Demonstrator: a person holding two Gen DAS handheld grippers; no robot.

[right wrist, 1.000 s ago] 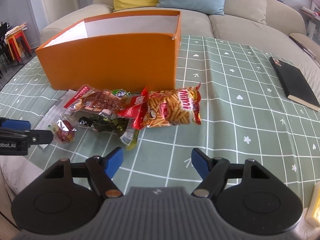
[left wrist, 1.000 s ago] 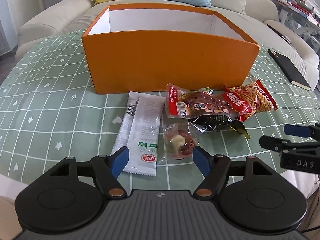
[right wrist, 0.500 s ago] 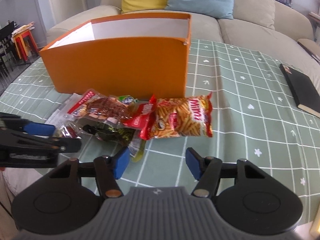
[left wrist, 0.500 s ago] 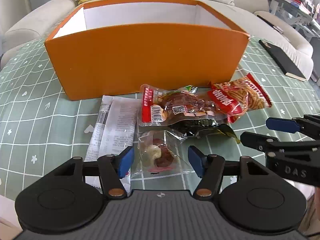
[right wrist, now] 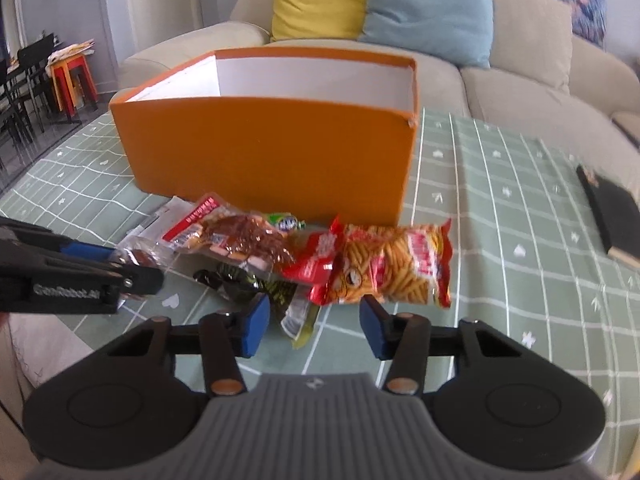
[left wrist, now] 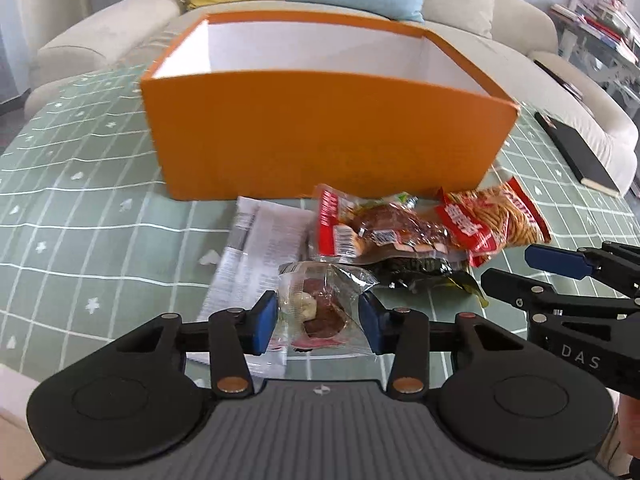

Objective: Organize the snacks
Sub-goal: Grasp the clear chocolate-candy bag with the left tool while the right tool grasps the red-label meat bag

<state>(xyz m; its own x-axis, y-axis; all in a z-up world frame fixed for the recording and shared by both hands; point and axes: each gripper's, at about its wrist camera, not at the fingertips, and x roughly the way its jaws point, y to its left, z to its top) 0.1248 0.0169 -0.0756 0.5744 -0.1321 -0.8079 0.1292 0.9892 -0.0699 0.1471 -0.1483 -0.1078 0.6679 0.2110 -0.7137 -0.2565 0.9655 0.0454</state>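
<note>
Straddling a clear candy packet (left wrist: 320, 308), left jaws stand wide; right jaws wide over green tablecloth (right wrist: 500, 240).

**Barely any readable text here**

My right gripper (left wrist: 560, 276) has "DAS" printed in grey on its black body, seen from my left wrist. My left gripper (right wrist: 92, 264) reads "GenRobot.AI" along its side. The snack bags carry red labels with print too blurry for me to read.

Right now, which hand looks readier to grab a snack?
Left. The left gripper already straddles the small clear packet, jaws open either side. The right gripper only nears the chips bag.
</note>
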